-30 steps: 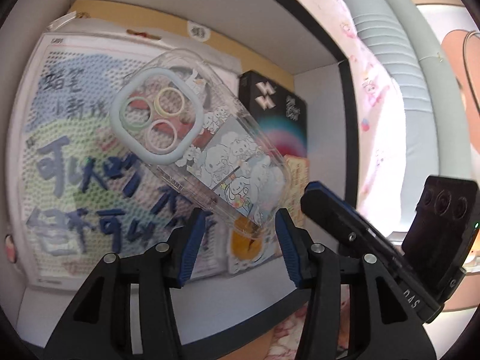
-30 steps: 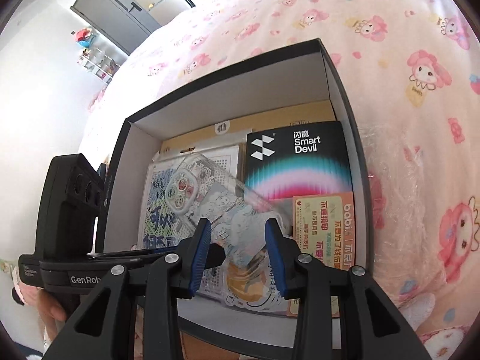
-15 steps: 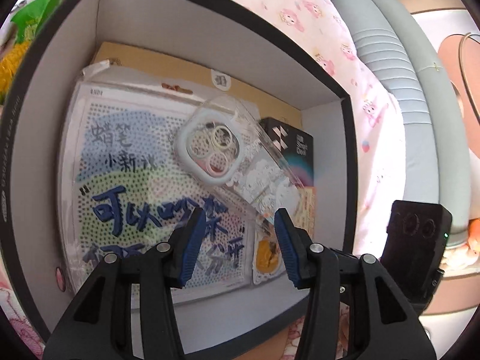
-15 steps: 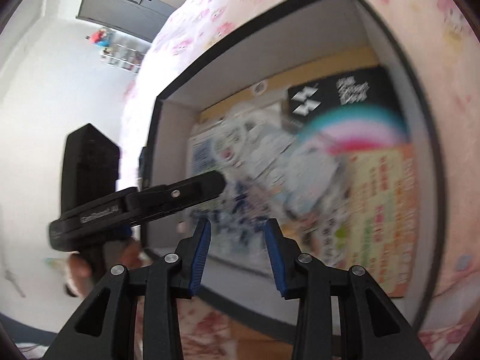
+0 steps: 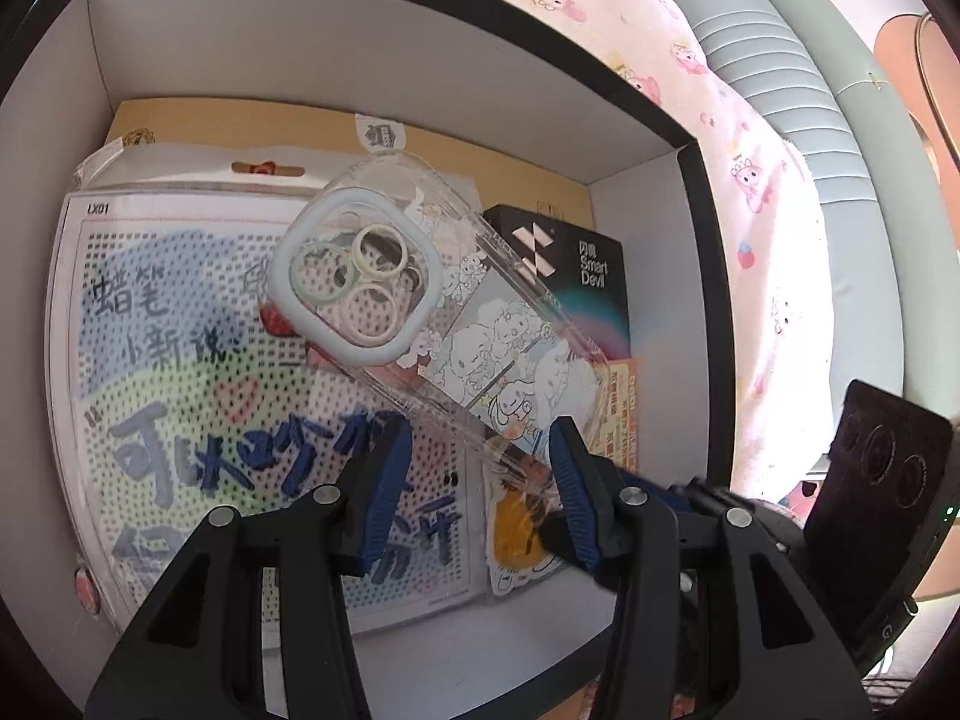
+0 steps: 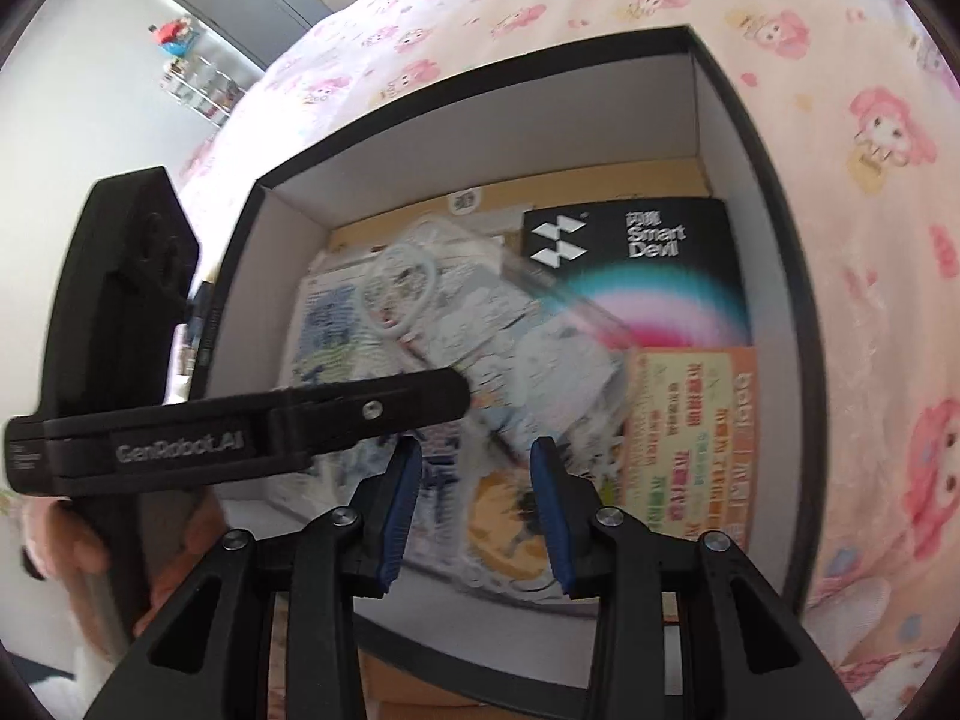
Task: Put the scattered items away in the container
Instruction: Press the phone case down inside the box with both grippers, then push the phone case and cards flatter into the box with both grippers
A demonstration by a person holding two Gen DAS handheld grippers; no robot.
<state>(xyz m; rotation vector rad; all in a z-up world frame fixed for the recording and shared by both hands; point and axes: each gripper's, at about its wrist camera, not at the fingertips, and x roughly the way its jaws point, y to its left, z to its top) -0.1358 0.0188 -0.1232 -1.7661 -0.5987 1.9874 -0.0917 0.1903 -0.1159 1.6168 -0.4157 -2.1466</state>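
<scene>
Phone case [image 5: 432, 324] shifted in box [image 5: 384, 48]; only right view shows hand [image 6: 66, 546].

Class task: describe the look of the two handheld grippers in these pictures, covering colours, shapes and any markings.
Both the left gripper and the right gripper are black, with triangular cut-outs, silver screws and ribbed blue pads. The left gripper's side reads "GenRobot.AI" in the right wrist view. No cables or sleeves show.
</scene>
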